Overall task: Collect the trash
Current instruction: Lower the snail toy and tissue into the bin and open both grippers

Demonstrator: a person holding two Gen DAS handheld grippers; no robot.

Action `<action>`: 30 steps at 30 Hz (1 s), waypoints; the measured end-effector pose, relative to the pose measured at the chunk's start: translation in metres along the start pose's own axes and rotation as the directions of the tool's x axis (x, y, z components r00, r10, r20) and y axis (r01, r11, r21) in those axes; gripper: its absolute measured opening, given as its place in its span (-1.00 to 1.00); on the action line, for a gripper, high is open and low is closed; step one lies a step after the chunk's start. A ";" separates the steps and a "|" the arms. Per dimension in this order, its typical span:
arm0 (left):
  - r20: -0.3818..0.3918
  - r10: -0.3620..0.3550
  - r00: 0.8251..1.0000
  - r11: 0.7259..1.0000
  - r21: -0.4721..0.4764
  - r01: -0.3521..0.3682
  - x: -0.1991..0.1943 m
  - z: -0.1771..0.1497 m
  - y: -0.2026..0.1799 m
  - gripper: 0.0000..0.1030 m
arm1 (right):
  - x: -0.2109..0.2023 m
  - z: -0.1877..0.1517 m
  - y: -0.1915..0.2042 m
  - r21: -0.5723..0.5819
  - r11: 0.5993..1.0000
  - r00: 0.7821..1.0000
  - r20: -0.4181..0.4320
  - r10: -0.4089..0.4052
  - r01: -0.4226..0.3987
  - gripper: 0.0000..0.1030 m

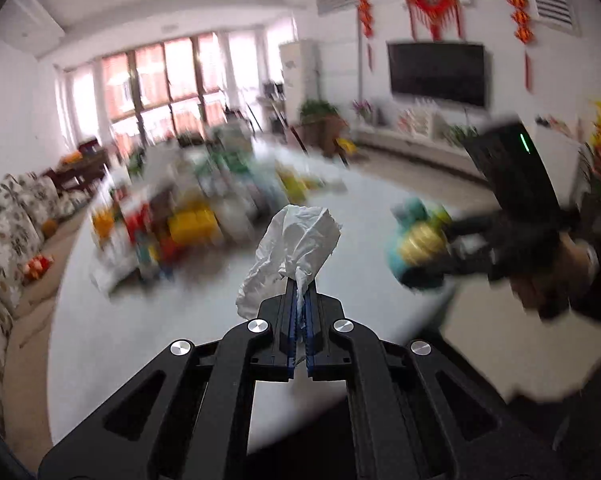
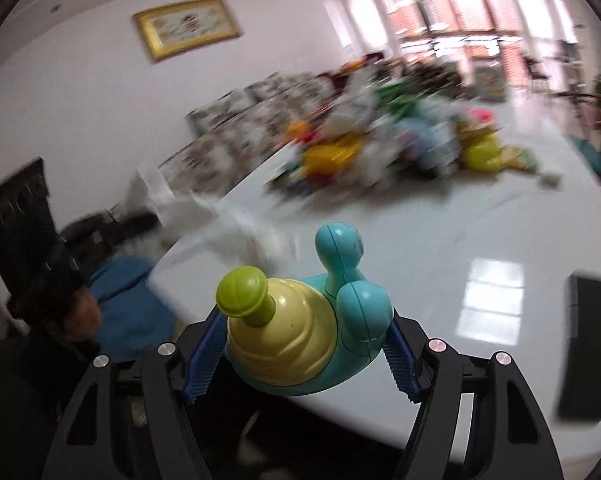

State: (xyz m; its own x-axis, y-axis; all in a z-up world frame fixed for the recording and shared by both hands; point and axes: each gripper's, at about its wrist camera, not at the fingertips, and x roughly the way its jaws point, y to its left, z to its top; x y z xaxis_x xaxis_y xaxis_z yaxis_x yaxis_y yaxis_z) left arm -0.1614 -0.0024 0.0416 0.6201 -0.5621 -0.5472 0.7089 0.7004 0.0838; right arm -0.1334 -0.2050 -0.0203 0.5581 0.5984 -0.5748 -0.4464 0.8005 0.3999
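My left gripper (image 1: 299, 286) is shut on a crumpled white tissue (image 1: 300, 240), which sticks up from between the blue pads above the white table (image 1: 140, 320). In the right wrist view that tissue (image 2: 220, 220) is a white blur at the table's left edge. My right gripper (image 2: 304, 334) is shut on a teal and yellow toy snail (image 2: 300, 344), its pads pressing on the shell and the teal body. From the left wrist view the toy snail (image 1: 416, 244) hangs at the right, held by the right gripper in a person's hand (image 1: 548, 276).
A blurred pile of toys and packages (image 1: 188, 224) covers the table's far half. A floral sofa (image 1: 8, 240) runs along the left. A flat black object (image 2: 584, 344) lies on the table at the right. Something blue (image 2: 128, 304) sits below the table's left edge.
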 end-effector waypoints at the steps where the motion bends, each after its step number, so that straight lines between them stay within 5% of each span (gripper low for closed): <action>1: -0.037 -0.016 0.999 1.000 0.003 0.016 -0.005 -0.018 -0.009 -0.96 | 0.001 -0.013 0.012 -0.022 0.999 0.999 -0.029 0.024 -0.025 0.35; 7: -0.213 -0.147 0.966 0.989 -0.028 0.144 -0.008 -0.100 -0.030 -0.96 | 0.024 -0.077 0.052 -0.058 0.987 0.969 -0.207 0.137 -0.152 0.35; 14: -0.415 -0.157 0.896 0.988 -0.065 0.143 0.073 -0.184 -0.018 -0.96 | 0.113 -0.131 0.021 0.019 0.997 0.910 -0.407 0.076 -0.075 0.36; 15: -0.436 -0.171 0.884 0.985 -0.085 0.149 0.083 -0.190 -0.014 -0.85 | 0.130 -0.139 0.014 0.016 0.998 0.895 -0.443 0.056 -0.055 0.37; 17: -0.483 -0.193 0.854 0.979 -0.148 0.138 0.107 -0.205 -0.003 -0.26 | 0.151 -0.147 0.005 -0.005 1.000 0.870 -0.494 0.008 -0.012 0.52; 18: -0.492 -0.192 0.849 0.978 -0.163 0.127 0.113 -0.209 -0.001 0.26 | 0.157 -0.151 0.002 -0.014 1.000 0.863 -0.506 -0.011 0.004 0.59; 22: -0.480 -0.207 0.853 0.973 -0.194 0.127 0.115 -0.211 0.008 0.37 | 0.149 -0.146 0.003 -0.020 1.000 0.867 -0.499 -0.003 -0.009 0.59; 25: -0.456 -0.190 0.869 0.975 -0.188 0.115 0.099 -0.198 0.014 0.37 | 0.111 -0.122 0.018 -0.044 0.997 0.908 -0.417 0.046 -0.071 0.59; 28: -0.383 -0.174 0.907 0.976 -0.186 0.109 0.075 -0.169 0.025 0.41 | 0.065 -0.072 0.035 -0.087 0.985 0.957 -0.264 0.120 -0.147 0.65; 30: -0.287 -0.153 0.946 0.979 -0.175 0.106 0.052 -0.138 0.034 0.57 | 0.048 -0.039 0.037 -0.132 0.985 0.982 -0.167 0.085 -0.108 0.87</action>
State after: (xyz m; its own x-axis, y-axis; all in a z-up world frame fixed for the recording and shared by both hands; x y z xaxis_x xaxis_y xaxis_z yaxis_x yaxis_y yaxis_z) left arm -0.1517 0.0525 -0.0985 0.3813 -0.5126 -0.7693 0.7005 0.7032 -0.1214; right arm -0.1500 -0.1481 -0.0607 0.3937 0.6502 -0.6498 -0.5924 0.7200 0.3615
